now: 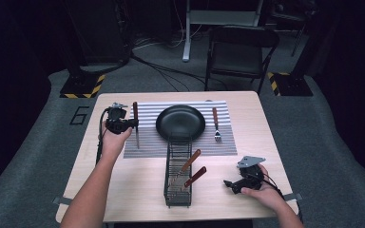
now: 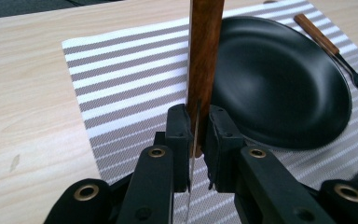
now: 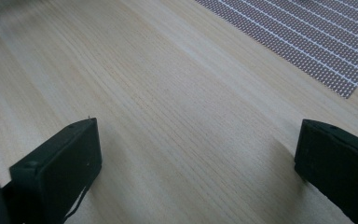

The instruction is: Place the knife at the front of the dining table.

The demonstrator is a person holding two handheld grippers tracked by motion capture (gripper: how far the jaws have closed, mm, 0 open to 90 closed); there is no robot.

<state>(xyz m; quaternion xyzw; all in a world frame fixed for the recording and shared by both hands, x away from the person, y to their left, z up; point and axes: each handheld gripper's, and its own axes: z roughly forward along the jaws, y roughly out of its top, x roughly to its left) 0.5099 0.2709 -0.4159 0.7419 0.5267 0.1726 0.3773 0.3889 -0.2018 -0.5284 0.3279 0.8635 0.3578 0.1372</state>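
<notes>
A knife (image 1: pixel 136 124) with a brown wooden handle (image 2: pixel 205 56) hangs over the left side of the striped placemat (image 1: pixel 147 142). My left gripper (image 1: pixel 123 124) is shut on it, and its pads (image 2: pixel 179 130) pinch the knife where the blade meets the handle. A black plate (image 1: pixel 180 122) sits in the middle of the mat, with a wooden-handled fork (image 1: pixel 216 123) to its right. My right gripper (image 1: pixel 228 184) rests low over bare wood at the front right. Its jaws stand wide open around nothing (image 3: pixel 198 154).
A black wire rack (image 1: pixel 177 190) stands in front of the plate and holds two wooden-handled utensils (image 1: pixel 190 161). Beyond the table's far edge stands a folding chair (image 1: pixel 240 47). Cables run across the floor.
</notes>
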